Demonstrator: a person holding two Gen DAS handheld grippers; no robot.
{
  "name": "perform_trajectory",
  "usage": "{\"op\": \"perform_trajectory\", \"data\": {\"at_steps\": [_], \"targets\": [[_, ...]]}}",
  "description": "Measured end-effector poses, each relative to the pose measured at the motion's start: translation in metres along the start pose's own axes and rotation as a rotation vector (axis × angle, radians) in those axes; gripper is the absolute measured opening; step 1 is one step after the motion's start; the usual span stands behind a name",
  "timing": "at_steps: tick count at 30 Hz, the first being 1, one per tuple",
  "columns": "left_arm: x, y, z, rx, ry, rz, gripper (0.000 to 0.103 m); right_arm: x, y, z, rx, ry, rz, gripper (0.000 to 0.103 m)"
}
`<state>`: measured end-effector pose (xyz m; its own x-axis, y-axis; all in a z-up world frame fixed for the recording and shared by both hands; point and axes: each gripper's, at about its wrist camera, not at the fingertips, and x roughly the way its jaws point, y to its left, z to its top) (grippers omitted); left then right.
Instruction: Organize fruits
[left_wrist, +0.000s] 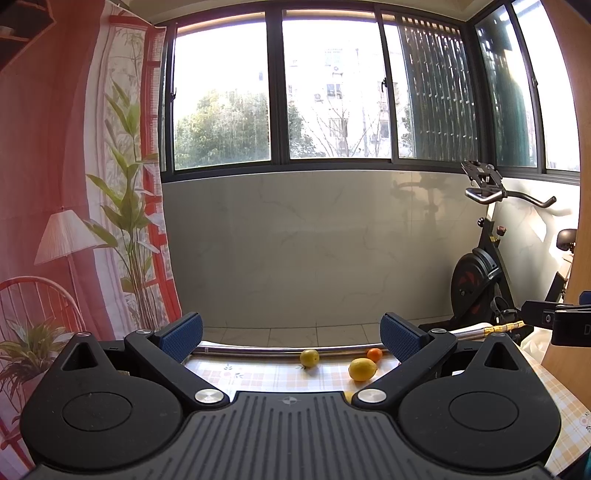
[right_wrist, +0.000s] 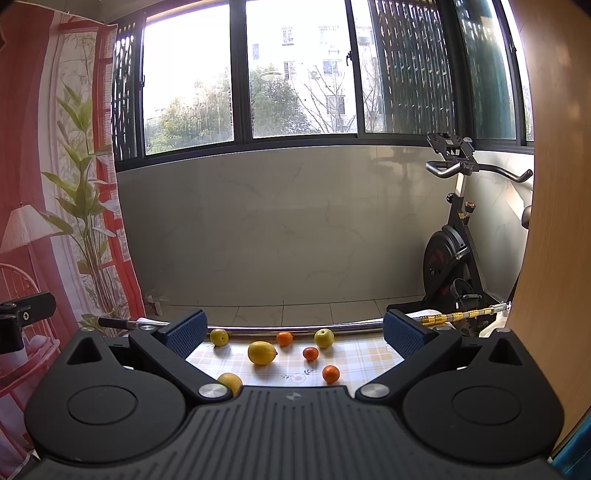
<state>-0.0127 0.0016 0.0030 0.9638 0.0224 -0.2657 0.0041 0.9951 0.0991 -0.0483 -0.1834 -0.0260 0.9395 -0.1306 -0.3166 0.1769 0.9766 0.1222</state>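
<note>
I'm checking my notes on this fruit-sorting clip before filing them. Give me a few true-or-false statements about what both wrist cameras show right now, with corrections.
1. Both grippers are open and hold nothing: the left gripper and the right gripper. True.
2. The fruits lie in a bowl. False: they lie loose on the checked tablecloth.
3. The large lemon sits left of the green apple in the right wrist view. True.
4. Only yellow fruits are present. False: small oranges are there too.

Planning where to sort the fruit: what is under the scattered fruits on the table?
A pale yellow checked tablecloth with small flower prints lies under the lemons, small oranges and green apple. The tabletop beneath it is covered.
</note>
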Motion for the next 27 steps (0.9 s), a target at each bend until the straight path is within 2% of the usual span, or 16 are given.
{"op": "perform_trajectory", "data": {"at_steps": [22,27], "targets": [[0.002,0.002,0.0,-0.014,0.015,0.003,0.103,0.001,0.004,0.001,-0.016,0.007,0.01,0.103],[0.016,0.004,-0.005,-0.009,0.063,0.036,0.103,0.017,-0.005,-0.006,-0.025,0.034,0.032,0.103]]}}
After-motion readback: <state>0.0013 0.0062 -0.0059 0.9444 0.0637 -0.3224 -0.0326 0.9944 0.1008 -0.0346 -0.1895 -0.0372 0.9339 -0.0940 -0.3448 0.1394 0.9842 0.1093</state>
